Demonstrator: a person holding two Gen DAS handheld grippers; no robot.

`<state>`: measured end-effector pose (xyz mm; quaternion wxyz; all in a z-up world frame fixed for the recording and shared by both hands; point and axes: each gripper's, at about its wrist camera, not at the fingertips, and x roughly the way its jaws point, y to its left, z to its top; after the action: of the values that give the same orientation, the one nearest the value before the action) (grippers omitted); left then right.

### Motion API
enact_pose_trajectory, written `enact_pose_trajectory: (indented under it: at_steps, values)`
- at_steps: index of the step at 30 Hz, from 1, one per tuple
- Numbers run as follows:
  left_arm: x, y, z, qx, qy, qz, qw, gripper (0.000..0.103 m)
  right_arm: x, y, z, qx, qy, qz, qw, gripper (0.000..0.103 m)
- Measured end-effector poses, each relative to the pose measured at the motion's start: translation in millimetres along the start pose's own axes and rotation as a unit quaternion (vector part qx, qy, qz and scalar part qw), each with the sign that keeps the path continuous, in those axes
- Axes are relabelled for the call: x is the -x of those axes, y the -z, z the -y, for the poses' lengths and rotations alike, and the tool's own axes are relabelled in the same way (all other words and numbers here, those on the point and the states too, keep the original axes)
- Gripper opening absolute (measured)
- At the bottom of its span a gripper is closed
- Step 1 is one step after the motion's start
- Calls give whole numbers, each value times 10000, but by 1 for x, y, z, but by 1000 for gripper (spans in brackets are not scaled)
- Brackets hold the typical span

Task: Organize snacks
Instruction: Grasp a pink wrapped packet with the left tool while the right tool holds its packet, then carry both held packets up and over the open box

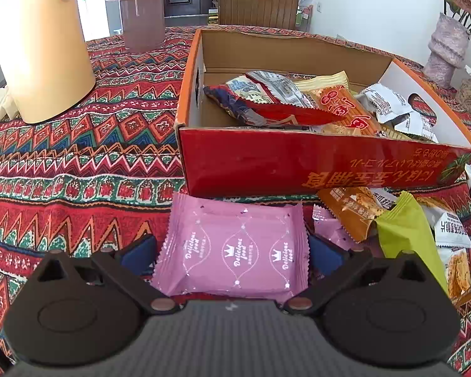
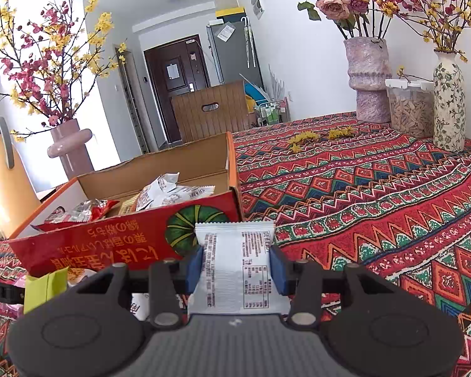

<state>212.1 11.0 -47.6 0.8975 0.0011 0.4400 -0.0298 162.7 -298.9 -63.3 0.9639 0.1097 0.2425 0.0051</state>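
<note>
Glossy pink packet [image 1: 232,248] in left gripper [image 1: 232,251] — crinkly, flat, square-edged.

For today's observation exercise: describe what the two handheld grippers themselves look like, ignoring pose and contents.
Both the left gripper and right gripper look alike: matte black linkage arms with round disc housings, metal pivot pins, blue fingertip pads, and a ribbed grey central body. No cables or sleeves show.

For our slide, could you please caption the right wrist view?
Right tongs grip a white snack packet before the red box.
</note>
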Motion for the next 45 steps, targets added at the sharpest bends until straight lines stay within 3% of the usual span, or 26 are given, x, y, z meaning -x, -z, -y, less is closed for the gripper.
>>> enact_pose_trajectory:
  at_steps: [21,31,33,35,38,45]
  values:
    - [-3,0,3,-139,-339,-15,9993,103,0,0,0,-6,-2,2,10000,45]
    - [-2,4,-2,80,-194,39,9998,103,0,-1,0,-17,2,7,10000,45]
    - [0,6,-1,92,-170,98,9998,99,0,-1,1,-18,1,8,10000,45]
    - [5,9,0,61,-121,201,9997,83,0,-1,1,-19,1,9,10000,45]
    - [12,11,0,69,-38,292,9995,70,0,-1,1,-15,-1,7,10000,45]
    - [23,22,5,-20,-43,543,9985,67,0,0,1,-17,0,13,10000,45]
